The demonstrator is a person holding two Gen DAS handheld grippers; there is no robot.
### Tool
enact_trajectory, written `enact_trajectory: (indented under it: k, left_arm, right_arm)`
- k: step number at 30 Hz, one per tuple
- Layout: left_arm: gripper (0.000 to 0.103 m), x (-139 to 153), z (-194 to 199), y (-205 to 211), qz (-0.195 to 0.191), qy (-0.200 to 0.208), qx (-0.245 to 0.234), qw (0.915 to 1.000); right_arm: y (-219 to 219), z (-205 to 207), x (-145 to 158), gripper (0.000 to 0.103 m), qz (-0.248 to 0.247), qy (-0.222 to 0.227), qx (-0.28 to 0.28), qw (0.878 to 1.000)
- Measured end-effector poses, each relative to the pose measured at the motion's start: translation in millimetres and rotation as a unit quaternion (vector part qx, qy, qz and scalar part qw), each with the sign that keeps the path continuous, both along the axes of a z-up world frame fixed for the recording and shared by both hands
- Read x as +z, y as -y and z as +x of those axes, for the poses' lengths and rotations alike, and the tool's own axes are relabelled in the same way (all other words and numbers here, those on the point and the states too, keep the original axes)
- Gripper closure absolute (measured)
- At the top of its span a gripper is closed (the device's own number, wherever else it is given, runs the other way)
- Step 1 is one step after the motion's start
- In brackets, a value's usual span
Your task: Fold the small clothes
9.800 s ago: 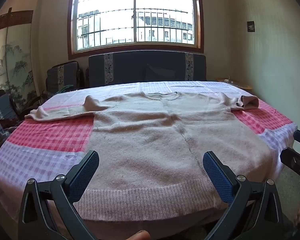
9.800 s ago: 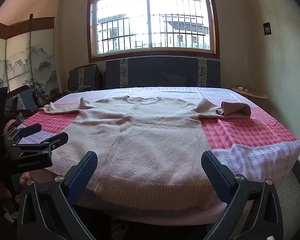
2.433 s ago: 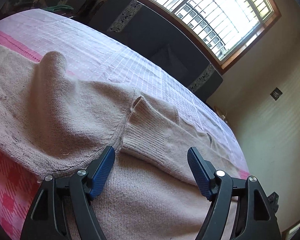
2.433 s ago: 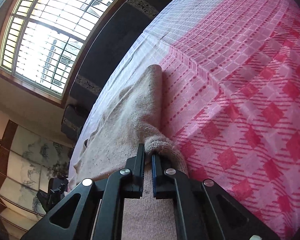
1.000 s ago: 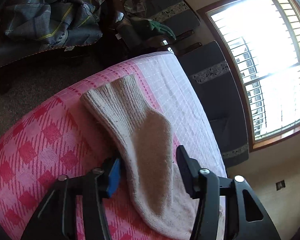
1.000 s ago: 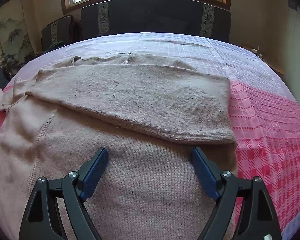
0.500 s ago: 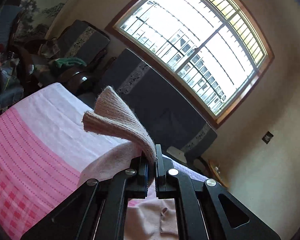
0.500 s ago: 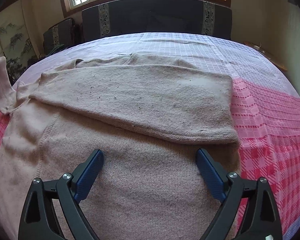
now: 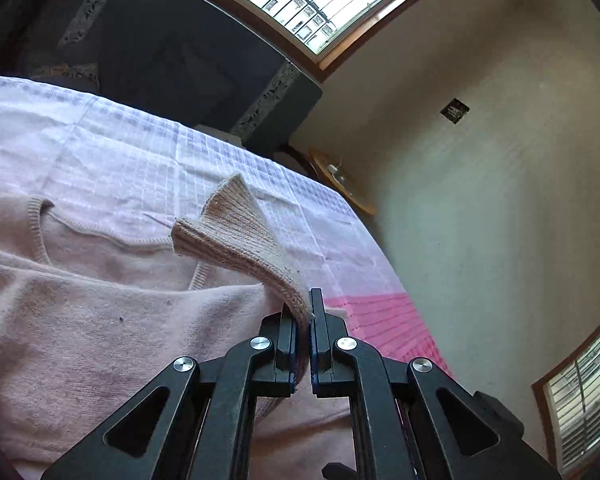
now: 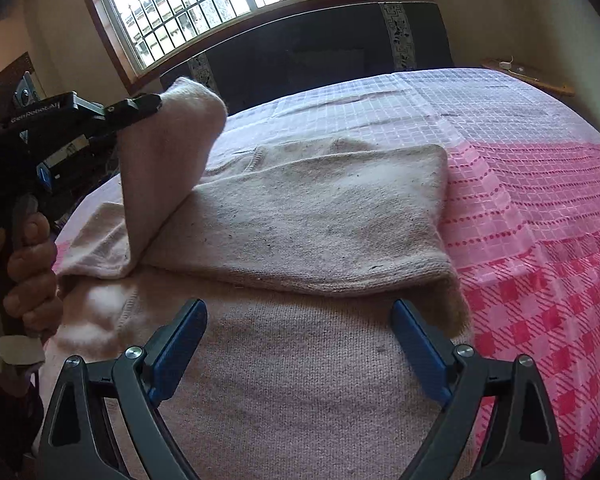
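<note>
A beige knit sweater (image 10: 300,380) lies flat on the checked cloth. Its right sleeve (image 10: 320,216) is folded across the chest. My left gripper (image 9: 305,308) is shut on the ribbed cuff (image 9: 236,236) of the left sleeve. In the right wrist view the left gripper (image 10: 156,102) holds that sleeve (image 10: 168,160) up above the sweater's left shoulder, in a person's hand (image 10: 32,272). My right gripper (image 10: 298,312) hovers open over the sweater's body, just below the folded sleeve, with nothing between its fingers.
The pink and lilac checked cloth (image 10: 540,220) covers the whole surface and drops off at the right edge. A dark sofa (image 10: 320,52) stands behind under a barred window. A small wooden side table (image 9: 340,188) sits by the far wall.
My left gripper shut on the left sleeve's cuff, lifted it off the cloth and swung it right over the sweater. My right gripper opened slightly wider and barely shifted.
</note>
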State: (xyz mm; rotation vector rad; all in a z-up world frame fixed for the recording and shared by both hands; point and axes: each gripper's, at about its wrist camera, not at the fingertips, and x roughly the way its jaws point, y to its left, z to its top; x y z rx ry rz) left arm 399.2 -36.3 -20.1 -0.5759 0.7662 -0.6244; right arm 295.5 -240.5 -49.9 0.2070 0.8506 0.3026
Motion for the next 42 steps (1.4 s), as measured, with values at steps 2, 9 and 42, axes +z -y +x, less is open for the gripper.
enact_trajectory:
  k: [2, 9, 42]
  left_arm:
    - [0.098, -16, 0, 16, -0.003, -0.008, -0.027, 0.9996]
    - [0.031, -9, -25, -4, -0.026, -0.02, -0.007, 0.9994]
    - [0.009, -53, -101, -146, 0.005, -0.026, 0.139, 0.99]
  right_arm:
    - [1, 0, 1, 0.011, 0.01, 0.003, 0.006, 1.0]
    - [11, -2, 3, 0.011, 0.047, 0.012, 0.005, 0.999]
    - [59, 93, 3, 0.089, 0.119, -0.049, -0.009, 0.992]
